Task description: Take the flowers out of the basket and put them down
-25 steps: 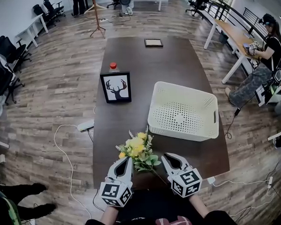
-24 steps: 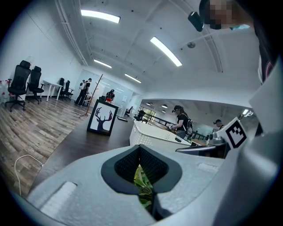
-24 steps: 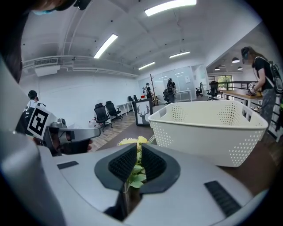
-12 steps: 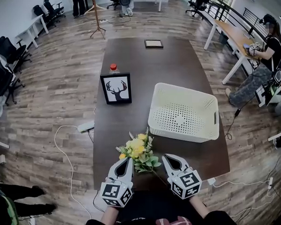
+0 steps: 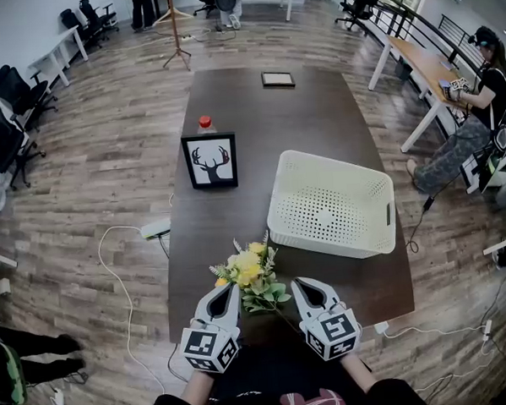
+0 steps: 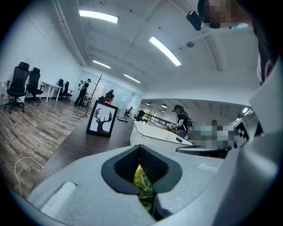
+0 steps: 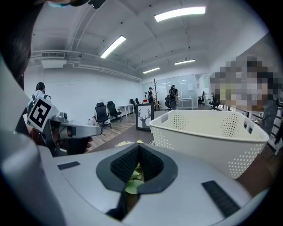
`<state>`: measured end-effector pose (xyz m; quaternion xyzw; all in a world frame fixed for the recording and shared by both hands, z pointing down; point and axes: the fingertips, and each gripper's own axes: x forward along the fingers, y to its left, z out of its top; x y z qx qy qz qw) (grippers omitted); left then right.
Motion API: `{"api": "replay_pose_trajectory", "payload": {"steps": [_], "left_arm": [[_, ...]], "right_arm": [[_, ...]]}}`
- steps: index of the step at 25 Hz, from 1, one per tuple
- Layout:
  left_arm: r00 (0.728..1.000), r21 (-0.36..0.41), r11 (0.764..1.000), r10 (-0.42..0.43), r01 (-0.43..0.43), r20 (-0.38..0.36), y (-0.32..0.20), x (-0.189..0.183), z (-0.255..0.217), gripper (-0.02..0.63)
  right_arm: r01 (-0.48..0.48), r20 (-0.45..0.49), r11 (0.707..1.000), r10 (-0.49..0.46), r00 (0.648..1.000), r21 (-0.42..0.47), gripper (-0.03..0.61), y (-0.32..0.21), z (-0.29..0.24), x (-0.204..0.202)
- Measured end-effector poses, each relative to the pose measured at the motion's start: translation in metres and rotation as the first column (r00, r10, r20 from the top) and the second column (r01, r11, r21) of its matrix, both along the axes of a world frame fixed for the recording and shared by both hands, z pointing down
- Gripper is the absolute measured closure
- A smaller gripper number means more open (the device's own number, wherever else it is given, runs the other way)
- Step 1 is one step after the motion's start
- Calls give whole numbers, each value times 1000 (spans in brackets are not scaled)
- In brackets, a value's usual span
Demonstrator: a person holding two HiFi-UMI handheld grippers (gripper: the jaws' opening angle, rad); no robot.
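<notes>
The bouquet of yellow flowers [image 5: 250, 269] with green leaves lies on the dark table [image 5: 237, 215] near its front edge, its stem pointing back toward me. My left gripper [image 5: 230, 287] sits just left of the bouquet and my right gripper [image 5: 298, 282] just right of it. Both are shut and neither holds anything. The white perforated basket [image 5: 325, 210] stands empty to the right, behind the flowers. In the left gripper view, leaves [image 6: 143, 187] show through the hollow behind the closed tips [image 6: 140, 147]. The right gripper view shows leaves [image 7: 132, 183] the same way, with the basket [image 7: 208, 132] ahead.
A framed deer picture [image 5: 209, 161] stands mid-table with a red-capped bottle [image 5: 204, 122] behind it. A small flat frame [image 5: 278, 79] lies at the far end. A power strip [image 5: 154, 226] and cables lie on the floor at left. A person [image 5: 476, 101] sits at the right.
The right gripper has drawn back slightly toward me. The flowers, the basket and the left gripper stay where they were.
</notes>
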<state>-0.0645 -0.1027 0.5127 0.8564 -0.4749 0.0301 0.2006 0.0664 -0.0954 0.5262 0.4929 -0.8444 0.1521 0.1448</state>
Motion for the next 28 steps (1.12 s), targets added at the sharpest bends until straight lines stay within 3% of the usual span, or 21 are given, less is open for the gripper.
{"api": "replay_pose_trajectory", "payload": {"steps": [28], "left_arm": [[998,19,1000,-8,7,66,2,-4,2,606]], "right_arm": [[55,-94,998,-54,994,15,572,5,8,-5]]}}
